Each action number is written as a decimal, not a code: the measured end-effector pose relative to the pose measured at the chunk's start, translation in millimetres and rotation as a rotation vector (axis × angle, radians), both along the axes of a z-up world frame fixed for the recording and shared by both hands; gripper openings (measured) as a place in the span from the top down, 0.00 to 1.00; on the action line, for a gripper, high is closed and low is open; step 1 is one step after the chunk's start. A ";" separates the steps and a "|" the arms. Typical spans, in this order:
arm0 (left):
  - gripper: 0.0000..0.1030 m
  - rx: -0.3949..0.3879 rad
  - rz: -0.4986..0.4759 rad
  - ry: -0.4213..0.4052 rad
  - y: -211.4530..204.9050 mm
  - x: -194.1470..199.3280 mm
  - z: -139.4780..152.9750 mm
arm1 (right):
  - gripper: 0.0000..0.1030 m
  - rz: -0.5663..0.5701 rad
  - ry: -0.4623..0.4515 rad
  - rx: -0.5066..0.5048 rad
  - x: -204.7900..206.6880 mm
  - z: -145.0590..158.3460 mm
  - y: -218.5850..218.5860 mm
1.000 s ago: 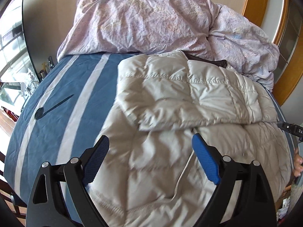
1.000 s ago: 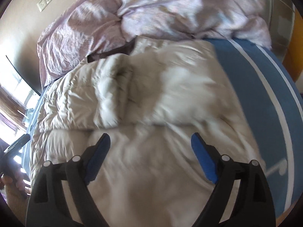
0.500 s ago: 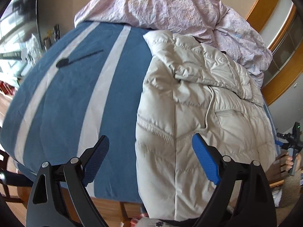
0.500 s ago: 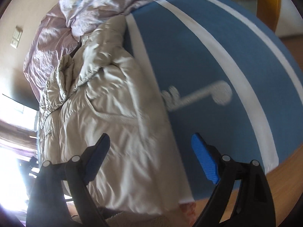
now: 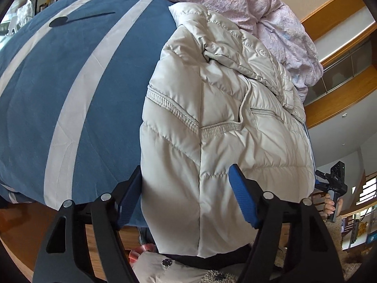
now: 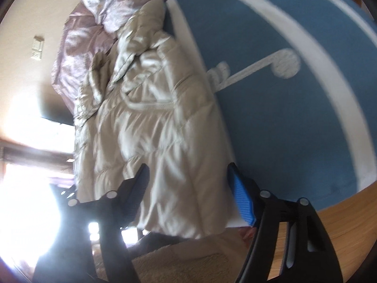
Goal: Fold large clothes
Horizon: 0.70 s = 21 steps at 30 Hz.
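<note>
Jaws, left gripper (image 5: pixel 186 195): part open and just been closing; the jacket's hem corner sits between them, the near pad at the fabric's left edge, the far pad not visibly pressing. No grip yet.
Jaws, right gripper (image 6: pixel 188 193): part open, likewise just been closing; the hem on its own side lies between them, nothing clamped as far as the blurred view shows.
Jacket (image 5: pixel 223 118): pale quilted down jacket, lying on the bed (image 5: pixel 70 82), its hem hanging over the near edge.
Long axis: runs away from both grippers, from hem up to the collar end against the crumpled pink duvet (image 5: pixel 247 2).
Relation: each gripper points down onto one hem corner; neither appears nearer than the other.
Judgement: the coming move likely pinches both corners and carries the hem toward the collar.
Risk: slippery, puffy fabric may slide out of a shallow bite.
</note>
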<state>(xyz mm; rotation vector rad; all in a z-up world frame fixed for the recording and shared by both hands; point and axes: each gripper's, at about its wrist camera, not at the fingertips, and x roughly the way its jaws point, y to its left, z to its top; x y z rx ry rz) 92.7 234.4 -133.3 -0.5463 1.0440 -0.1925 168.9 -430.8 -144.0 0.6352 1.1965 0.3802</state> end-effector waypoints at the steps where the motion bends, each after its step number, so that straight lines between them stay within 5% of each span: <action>1: 0.29 -0.017 0.003 -0.001 0.1 -2.4 -0.7 | 0.35 0.007 -0.005 -0.003 0.1 0.2 3.6; 14: 0.38 -0.148 -0.007 -0.001 -5.7 -34.7 -7.2 | 0.35 0.115 0.007 0.090 -17.0 -3.3 17.1; 21: 0.52 -0.169 0.011 -0.001 -9.8 -37.8 -9.1 | 0.40 0.117 0.007 0.133 -25.9 -6.5 21.8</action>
